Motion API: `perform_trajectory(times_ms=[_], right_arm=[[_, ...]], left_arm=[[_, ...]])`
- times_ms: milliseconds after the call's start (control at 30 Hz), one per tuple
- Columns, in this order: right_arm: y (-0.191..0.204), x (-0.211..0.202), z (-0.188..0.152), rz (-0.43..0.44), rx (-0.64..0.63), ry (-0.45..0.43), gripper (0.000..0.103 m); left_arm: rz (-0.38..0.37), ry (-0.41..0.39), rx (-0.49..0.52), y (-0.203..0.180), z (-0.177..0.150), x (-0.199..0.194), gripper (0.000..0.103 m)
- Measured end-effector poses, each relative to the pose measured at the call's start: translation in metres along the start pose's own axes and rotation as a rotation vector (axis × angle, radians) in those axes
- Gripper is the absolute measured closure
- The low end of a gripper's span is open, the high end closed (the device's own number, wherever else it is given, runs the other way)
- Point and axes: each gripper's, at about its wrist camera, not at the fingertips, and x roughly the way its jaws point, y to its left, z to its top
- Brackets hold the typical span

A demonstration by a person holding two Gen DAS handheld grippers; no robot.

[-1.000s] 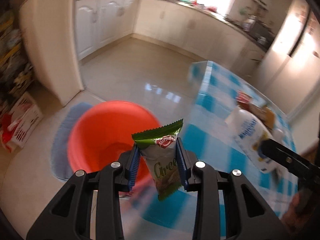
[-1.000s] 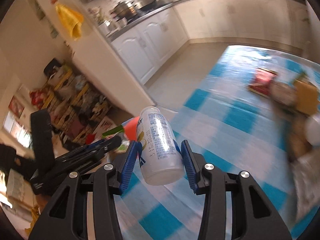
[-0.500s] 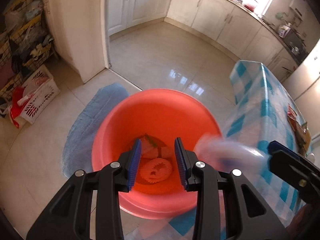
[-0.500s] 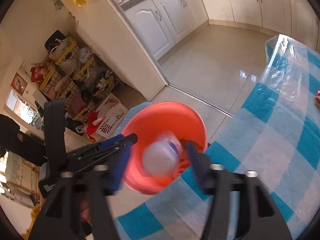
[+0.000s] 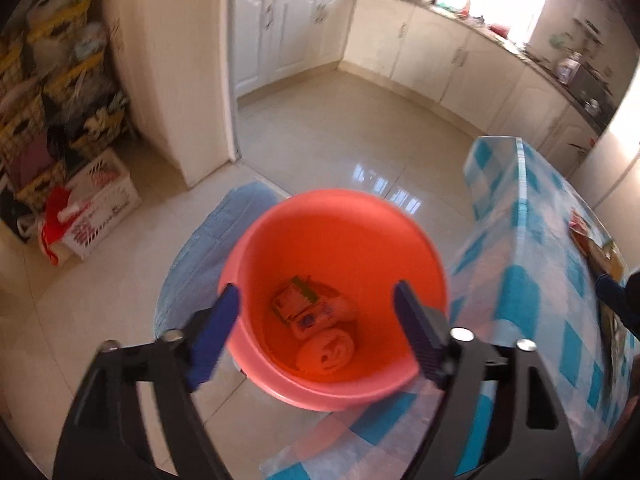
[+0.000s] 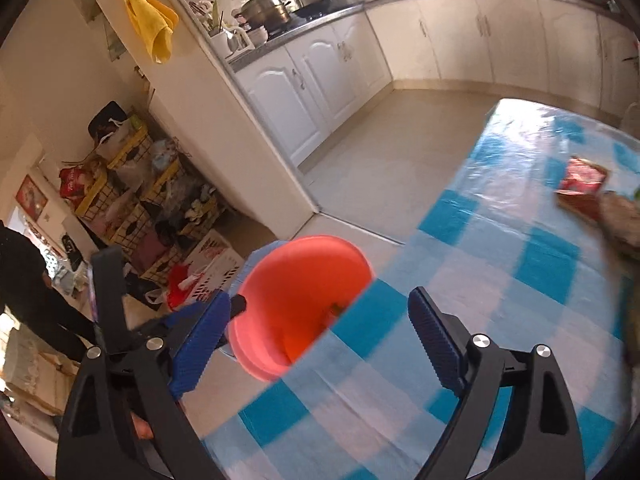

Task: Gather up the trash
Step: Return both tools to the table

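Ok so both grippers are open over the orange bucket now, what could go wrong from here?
1. The orange bucket stands hard against the table's checked cloth; swinging back, the left gripper could clip its rim.
2. The right gripper hangs over the table edge rather than the bucket, so later drops from there might miss.
3. The remaining red wrapper lies far across the table, a long reach.

A yellow cloth (image 6: 152, 26) hangs on the wall. White kitchen cabinets (image 5: 296, 36) stand along the floor. A steel pot (image 6: 264, 6) sits on the counter. A white crate (image 5: 100, 204) rests beside cluttered yellow shelves (image 6: 132, 192).
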Motion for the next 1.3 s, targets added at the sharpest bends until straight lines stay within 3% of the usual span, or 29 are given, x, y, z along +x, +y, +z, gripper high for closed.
perform_trajectory(times_ms=[200,400,600,833,1133,1300], right_arm=[[-0.005,-0.042,-0.028,-0.082,-0.01,-0.068,0.014],[-0.032,-0.093,-0.057,-0.162,0.026,-0.137,0.014],[-0.069,-0.134,-0.085,-0.263,0.105,-0.193,0.014],[-0.118,-0.174,-0.114,-0.324,0.225,-0.226,0.014],[-0.172,-0.216,-0.146,-0.364,0.381,-0.276,0.014],[-0.198,-0.23,-0.159,-0.36,0.459,-0.293,0.014]], left_arm=[[-0.052,-0.098,0.131,-0.047,-0.005,-0.036,0.013],[-0.148,-0.118,0.232,-0.095,-0.017,-0.057,0.012],[-0.232,-0.095,0.34,-0.14,-0.034,-0.064,0.012],[-0.312,-0.041,0.421,-0.182,-0.061,-0.069,0.012],[-0.429,0.001,0.554,-0.238,-0.095,-0.08,0.012],[-0.465,-0.016,0.64,-0.271,-0.107,-0.085,0.012]])
